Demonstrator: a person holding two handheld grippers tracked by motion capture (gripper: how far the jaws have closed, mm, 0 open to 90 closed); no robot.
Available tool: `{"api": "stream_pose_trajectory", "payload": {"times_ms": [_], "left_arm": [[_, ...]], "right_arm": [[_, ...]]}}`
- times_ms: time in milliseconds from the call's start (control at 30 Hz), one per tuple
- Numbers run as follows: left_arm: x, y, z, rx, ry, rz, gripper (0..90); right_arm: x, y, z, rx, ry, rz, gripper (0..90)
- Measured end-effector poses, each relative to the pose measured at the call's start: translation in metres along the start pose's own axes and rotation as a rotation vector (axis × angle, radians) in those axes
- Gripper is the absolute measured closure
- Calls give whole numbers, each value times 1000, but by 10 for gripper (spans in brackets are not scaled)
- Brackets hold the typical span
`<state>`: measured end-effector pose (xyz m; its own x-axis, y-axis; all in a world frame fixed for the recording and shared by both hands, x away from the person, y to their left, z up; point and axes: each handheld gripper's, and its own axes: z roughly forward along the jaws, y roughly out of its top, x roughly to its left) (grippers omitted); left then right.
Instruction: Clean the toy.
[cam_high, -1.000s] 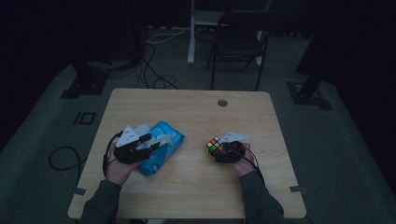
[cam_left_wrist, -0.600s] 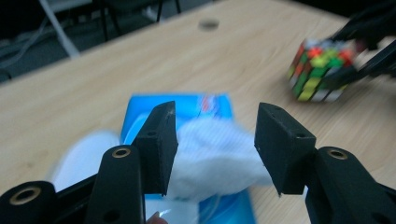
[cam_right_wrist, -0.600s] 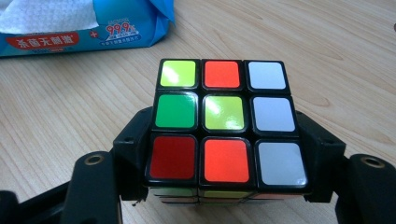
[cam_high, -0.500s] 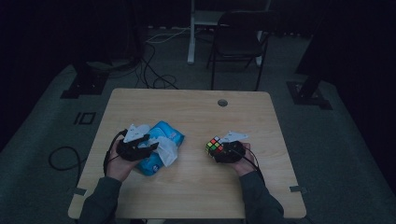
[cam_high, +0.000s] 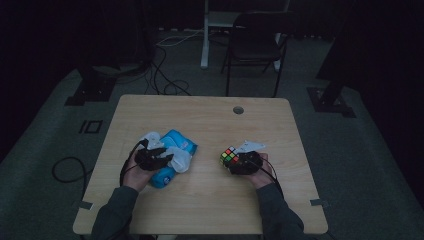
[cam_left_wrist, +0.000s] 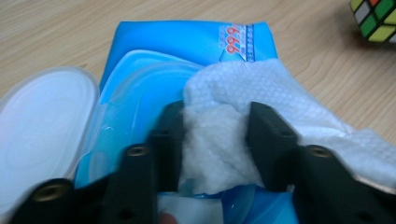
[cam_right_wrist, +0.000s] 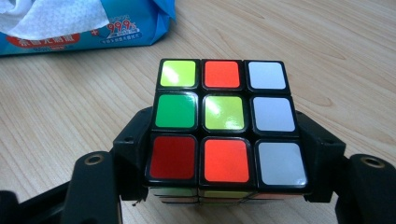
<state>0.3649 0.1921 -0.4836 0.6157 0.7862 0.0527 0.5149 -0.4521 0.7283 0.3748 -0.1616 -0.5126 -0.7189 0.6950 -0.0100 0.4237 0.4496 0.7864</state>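
The left tool (cam_left_wrist: 215, 140) is closed on a white wet wipe (cam_left_wrist: 261, 112), with its 2 black jaws pressing the bunched wipe from both sides. The wipe comes out of the blue wipes pack (cam_left_wrist: 187, 42), which lies flat on the wooden counter (cam_high: 210, 115). The clear lid (cam_left_wrist: 42, 121) of the pack stands open at 9 o'clock from the jaws in the left gripper view. In the high view, the left tool (cam_high: 152, 157) sits over the pack (cam_high: 175, 142) in the left half of the counter, and the wipe (cam_high: 181, 159) hangs out at 3 o'clock from it.

The right tool (cam_right_wrist: 224, 154) grips a puzzle cube (cam_right_wrist: 224, 121), with one jaw against each side of the cube. The top face of the cube shows 9 mixed tiles: yellow-green, orange, white, green and red. In the high view, the right tool (cam_high: 245, 162) holds the cube (cam_high: 229, 156) in the right half of the counter, well apart from the pack. The cube seems to rest on the counter, but this dark view does not make it sure.

A round hole (cam_high: 238, 109) is in the counter at 12 o'clock from the cube, near the far edge. A black chair (cam_high: 255, 45) stands on the floor behind the counter.
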Motion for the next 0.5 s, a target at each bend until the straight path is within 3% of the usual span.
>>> {"api": "stream_pose_trajectory", "payload": {"times_ms": [200,500], "left_arm": [[3,5,-9,-34,-2,-24,829],[-2,9,-20,-124,-23,-12,862]], "right_arm": [[1,1,1,1,3,-8,338],[2,2,0,-3,13,-12,338]]}}
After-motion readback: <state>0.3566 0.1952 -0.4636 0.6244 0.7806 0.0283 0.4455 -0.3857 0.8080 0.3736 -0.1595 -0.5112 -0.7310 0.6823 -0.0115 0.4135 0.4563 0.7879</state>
